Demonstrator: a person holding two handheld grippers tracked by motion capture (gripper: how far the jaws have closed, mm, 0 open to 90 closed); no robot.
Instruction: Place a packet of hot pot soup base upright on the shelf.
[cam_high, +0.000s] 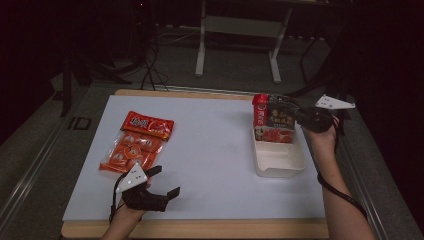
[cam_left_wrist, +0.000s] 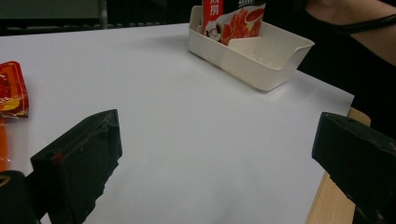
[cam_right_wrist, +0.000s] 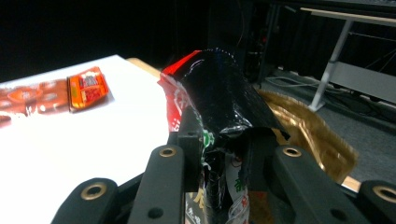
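Observation:
A red and black snack bag (cam_high: 274, 119) stands upright in the far end of a white bin (cam_high: 280, 160) at the table's right. My right gripper (cam_high: 301, 116) is shut on the bag's top edge; in the right gripper view the crumpled black and red bag (cam_right_wrist: 219, 93) is pinched between the jaws. An orange-red packet pack (cam_high: 136, 142) lies flat at the left. My left gripper (cam_high: 162, 181) hovers near the front edge, just below that pack, open with nothing between its fingers (cam_left_wrist: 79, 163). The left gripper view shows the bin (cam_left_wrist: 261, 60) and the bag (cam_left_wrist: 233, 18) farther off.
A white mat (cam_high: 210, 150) covers the wooden table (cam_high: 200, 229). Beyond the table stand a white desk frame (cam_high: 240, 40) and cables on a dark floor. A metal rail (cam_high: 30, 170) runs along the left side.

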